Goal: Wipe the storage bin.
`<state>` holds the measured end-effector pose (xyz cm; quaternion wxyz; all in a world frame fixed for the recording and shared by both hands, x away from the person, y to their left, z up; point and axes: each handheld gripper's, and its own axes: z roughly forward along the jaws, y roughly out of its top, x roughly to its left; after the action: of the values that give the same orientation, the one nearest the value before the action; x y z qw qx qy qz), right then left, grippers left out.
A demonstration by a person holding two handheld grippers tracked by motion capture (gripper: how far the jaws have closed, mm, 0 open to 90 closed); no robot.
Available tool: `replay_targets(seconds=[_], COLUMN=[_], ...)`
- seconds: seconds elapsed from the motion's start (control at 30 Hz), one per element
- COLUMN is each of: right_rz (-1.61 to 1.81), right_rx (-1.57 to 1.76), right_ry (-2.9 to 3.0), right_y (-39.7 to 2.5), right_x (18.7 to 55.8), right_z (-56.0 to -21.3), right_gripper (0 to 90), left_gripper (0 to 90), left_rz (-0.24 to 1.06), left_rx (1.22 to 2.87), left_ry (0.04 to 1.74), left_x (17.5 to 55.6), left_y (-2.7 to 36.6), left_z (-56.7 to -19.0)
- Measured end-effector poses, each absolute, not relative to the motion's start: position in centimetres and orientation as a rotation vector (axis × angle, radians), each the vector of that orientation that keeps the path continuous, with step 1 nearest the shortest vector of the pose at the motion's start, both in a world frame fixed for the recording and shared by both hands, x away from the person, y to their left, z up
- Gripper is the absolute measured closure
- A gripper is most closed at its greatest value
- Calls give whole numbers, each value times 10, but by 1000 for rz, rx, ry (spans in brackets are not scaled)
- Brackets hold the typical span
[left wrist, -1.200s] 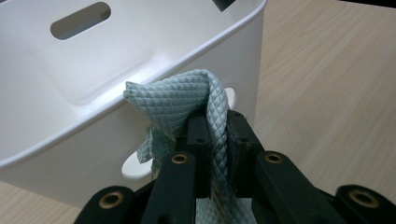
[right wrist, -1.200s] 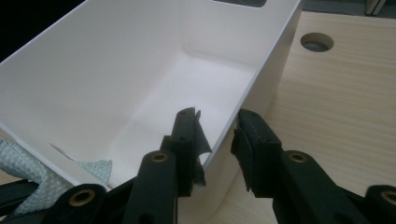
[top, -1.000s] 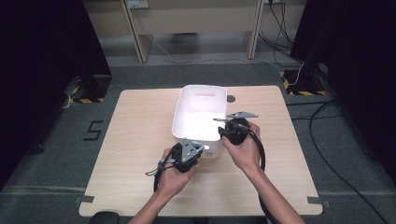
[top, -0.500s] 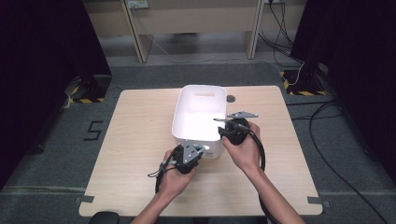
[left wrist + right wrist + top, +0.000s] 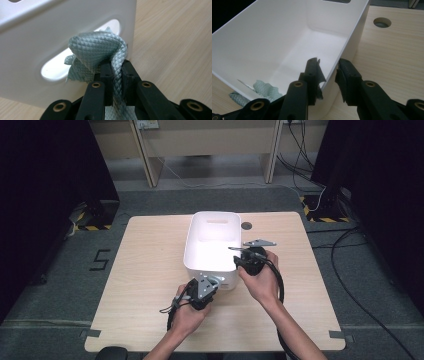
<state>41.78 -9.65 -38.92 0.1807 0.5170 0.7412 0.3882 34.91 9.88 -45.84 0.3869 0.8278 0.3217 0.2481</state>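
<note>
A white plastic bin (image 5: 220, 215) stands mid-table. A pale green quilted cloth (image 5: 100, 50) is threaded out through the handle slot in the bin's near end wall (image 5: 50, 32). My left gripper (image 5: 116, 66) is shut on that cloth just outside the slot; from above, the left gripper (image 5: 210, 281) sits at the bin's near end. The other end of the cloth (image 5: 265, 90) lies inside the bin (image 5: 262, 37). My right gripper (image 5: 328, 68) straddles the bin's right wall, one jaw inside and one outside, clamped on the rim. From above, the right gripper (image 5: 239, 259) is at that wall.
The light wooden table (image 5: 150, 270) has a round cable hole (image 5: 246, 225) behind the bin's right corner, which also appears as the hole (image 5: 382, 22) in the right gripper view. Bare wood lies left and right of the bin. Cables run on the floor beyond.
My left gripper has drawn back slightly toward the person with the cloth in it. The right gripper and the bin have stayed put.
</note>
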Motion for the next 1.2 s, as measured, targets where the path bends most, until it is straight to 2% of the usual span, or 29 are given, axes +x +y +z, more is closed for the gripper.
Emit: replay_targets(seconds=[1.2], right_rz=[1113], right_rx=[1484], right_ry=[2090], right_y=[-96], right_x=[418], right_z=[-389], right_gripper=[686], left_gripper=[819], left_rz=[606], left_rx=[2161], left_ry=[868], left_x=[367], left_y=[97], left_z=[-482])
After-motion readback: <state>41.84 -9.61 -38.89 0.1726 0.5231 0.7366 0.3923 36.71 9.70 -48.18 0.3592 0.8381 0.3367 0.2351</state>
